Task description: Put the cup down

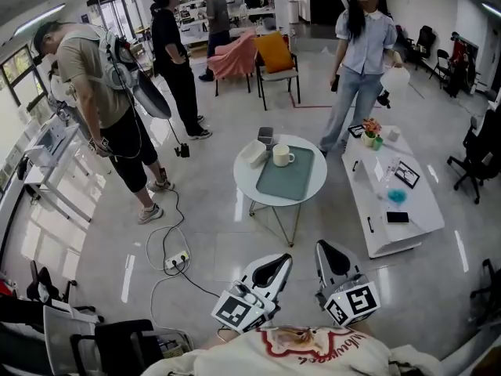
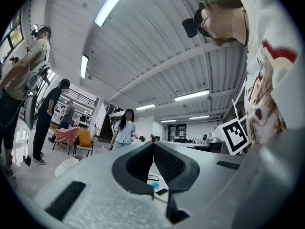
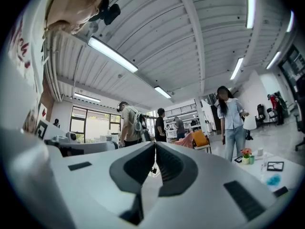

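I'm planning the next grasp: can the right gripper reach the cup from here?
Probably not: the right gripper sits close to the person's body, well short of the cup on the round table; only floor lies between.

the jaws of the right gripper are seen pressed together at the tips, with nothing held between them. beyond them, a person in a pale blue shirt is seen standing near a small flower pot set on a white table.

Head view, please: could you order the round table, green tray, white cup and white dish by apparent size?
1. round table
2. green tray
3. white dish and white cup: nearly alike, the dish perhaps slightly larger. All sit at a similar distance from the camera.
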Demonstrator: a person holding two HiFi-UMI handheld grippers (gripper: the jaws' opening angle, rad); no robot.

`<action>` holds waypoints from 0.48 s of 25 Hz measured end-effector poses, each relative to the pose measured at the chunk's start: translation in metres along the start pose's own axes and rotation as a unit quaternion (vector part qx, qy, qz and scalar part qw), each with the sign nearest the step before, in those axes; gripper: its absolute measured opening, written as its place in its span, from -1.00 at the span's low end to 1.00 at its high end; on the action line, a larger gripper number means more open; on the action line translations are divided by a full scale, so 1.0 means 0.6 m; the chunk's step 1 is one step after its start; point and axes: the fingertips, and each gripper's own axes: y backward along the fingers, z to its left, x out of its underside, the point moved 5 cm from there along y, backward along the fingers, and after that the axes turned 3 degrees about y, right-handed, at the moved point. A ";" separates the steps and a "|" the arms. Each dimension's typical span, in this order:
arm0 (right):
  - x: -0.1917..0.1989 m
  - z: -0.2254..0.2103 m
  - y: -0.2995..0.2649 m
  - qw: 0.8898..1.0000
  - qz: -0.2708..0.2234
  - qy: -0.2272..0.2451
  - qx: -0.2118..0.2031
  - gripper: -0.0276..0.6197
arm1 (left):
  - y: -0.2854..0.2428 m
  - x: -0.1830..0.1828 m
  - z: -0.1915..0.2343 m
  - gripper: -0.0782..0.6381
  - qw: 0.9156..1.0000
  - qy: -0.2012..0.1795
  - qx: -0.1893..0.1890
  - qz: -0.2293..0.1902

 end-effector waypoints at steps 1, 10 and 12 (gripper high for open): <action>-0.006 0.005 0.002 1.000 -0.004 0.005 -0.002 -0.82 | 0.003 -0.002 -0.004 -0.74 1.000 0.000 0.004 -0.003; -0.015 0.042 0.008 1.000 -0.019 0.009 0.004 -0.82 | 0.030 -0.019 -0.003 -0.74 1.000 -0.005 0.022 -0.016; -0.018 0.054 0.009 1.000 -0.025 0.005 -0.006 -0.82 | 0.040 -0.025 0.000 -0.74 1.000 -0.007 0.013 -0.025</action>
